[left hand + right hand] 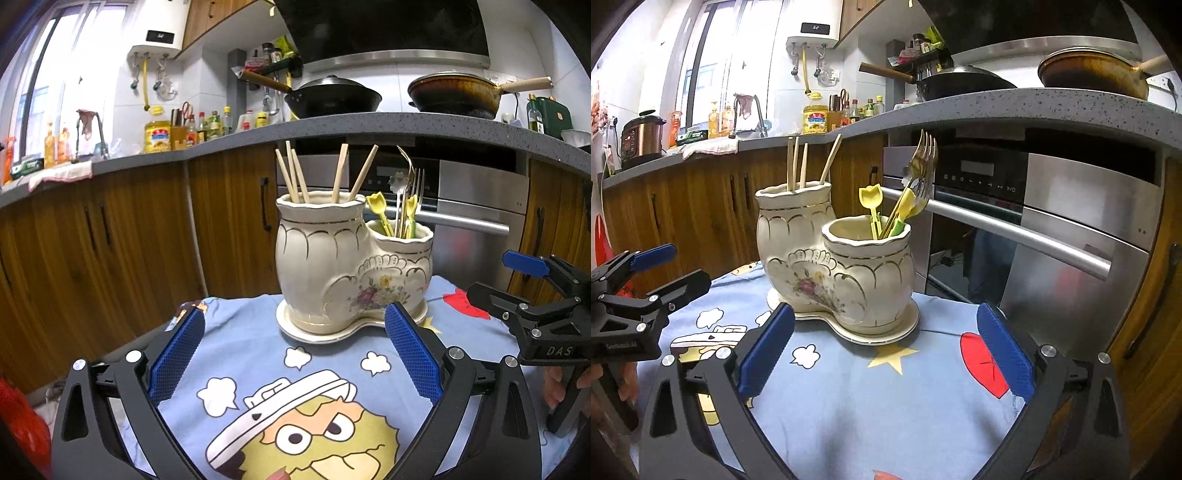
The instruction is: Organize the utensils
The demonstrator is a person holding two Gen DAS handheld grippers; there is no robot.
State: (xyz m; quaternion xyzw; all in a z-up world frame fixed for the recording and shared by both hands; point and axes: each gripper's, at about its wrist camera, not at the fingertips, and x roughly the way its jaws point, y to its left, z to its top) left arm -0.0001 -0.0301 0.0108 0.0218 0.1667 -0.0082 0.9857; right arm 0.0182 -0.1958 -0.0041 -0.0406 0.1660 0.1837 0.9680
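Observation:
A cream ceramic double holder (332, 266) stands on its saucer on a blue cartoon cloth (258, 354). Its tall pot holds several wooden chopsticks (295, 173). Its low pot holds metal forks (415, 192), a spoon and yellow tulip picks (378, 206). My left gripper (295, 350) is open and empty, just short of the holder. My right gripper (886, 350) is open and empty, near the holder (857, 269); it also shows at the right edge of the left wrist view (517, 284). The chopsticks (798, 162) and forks (923, 162) show in the right wrist view.
Behind the small cloth-covered table are wooden cabinets (129, 236) and a steel oven (1052, 229) with a bar handle. The grey counter (332, 125) above carries a wok, a pan and bottles. The left gripper shows at the left of the right wrist view (653, 273).

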